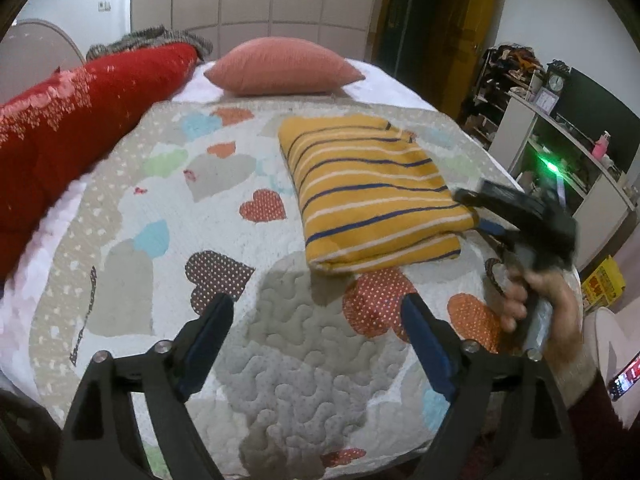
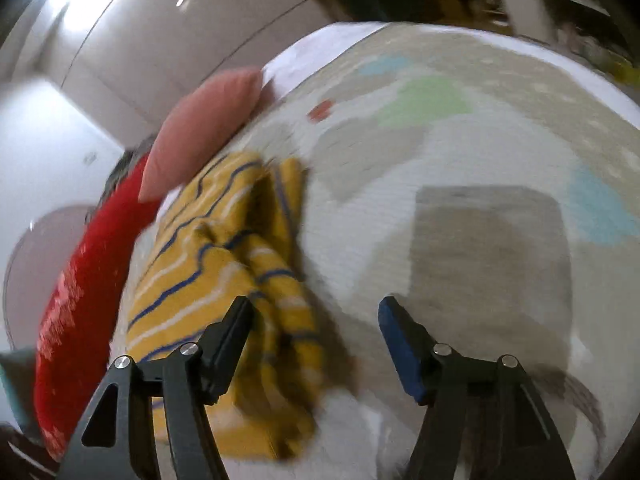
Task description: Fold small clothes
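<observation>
Bedroom scene, and the bed's heart-patterned quilt (image 1: 248,360) fills your view. Your striped yellow garment (image 1: 368,192) lies folded into a neat rectangle on the quilt, right of centre, with a pink pillow (image 1: 284,66) beyond it at the head of the bed and a red blanket (image 1: 68,136) bunched along the left edge. Your left hand-held gripper (image 1: 318,314) hovers over bare quilt just short of the garment, fingers spread wide and holding nothing. Your right hand-held gripper (image 2: 316,316) sits at the garment's right edge, jaws apart too, nothing between them; its view is blurred. From the left camera, your right hand (image 1: 548,300) shows wrapped around the handle.
</observation>
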A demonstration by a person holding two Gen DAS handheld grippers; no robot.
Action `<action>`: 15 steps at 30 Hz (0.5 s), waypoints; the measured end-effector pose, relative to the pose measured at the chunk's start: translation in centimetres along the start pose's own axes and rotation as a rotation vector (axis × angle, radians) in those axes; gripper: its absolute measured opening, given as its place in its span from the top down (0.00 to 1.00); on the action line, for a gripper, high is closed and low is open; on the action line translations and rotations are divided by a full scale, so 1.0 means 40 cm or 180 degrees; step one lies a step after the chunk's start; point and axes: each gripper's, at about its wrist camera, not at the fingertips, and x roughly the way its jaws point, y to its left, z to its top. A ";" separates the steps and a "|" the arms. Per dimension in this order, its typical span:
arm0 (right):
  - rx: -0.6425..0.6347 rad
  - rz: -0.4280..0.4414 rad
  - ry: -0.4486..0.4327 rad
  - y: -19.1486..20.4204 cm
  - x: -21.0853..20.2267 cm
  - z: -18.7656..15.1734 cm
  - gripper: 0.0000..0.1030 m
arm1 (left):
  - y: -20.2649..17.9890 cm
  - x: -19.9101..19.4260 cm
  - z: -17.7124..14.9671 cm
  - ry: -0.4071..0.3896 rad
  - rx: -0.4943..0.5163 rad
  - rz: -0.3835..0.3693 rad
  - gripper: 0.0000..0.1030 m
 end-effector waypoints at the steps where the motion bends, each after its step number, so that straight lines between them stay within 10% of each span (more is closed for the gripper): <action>1: -0.0018 -0.0020 -0.0072 -0.004 -0.026 -0.008 0.31 | -0.006 0.000 0.000 -0.0024 0.0017 -0.0004 0.17; 15: -0.0337 -0.0071 -0.0324 0.025 -0.190 -0.147 0.24 | -0.077 -0.039 -0.021 -0.0296 0.0185 0.0077 0.11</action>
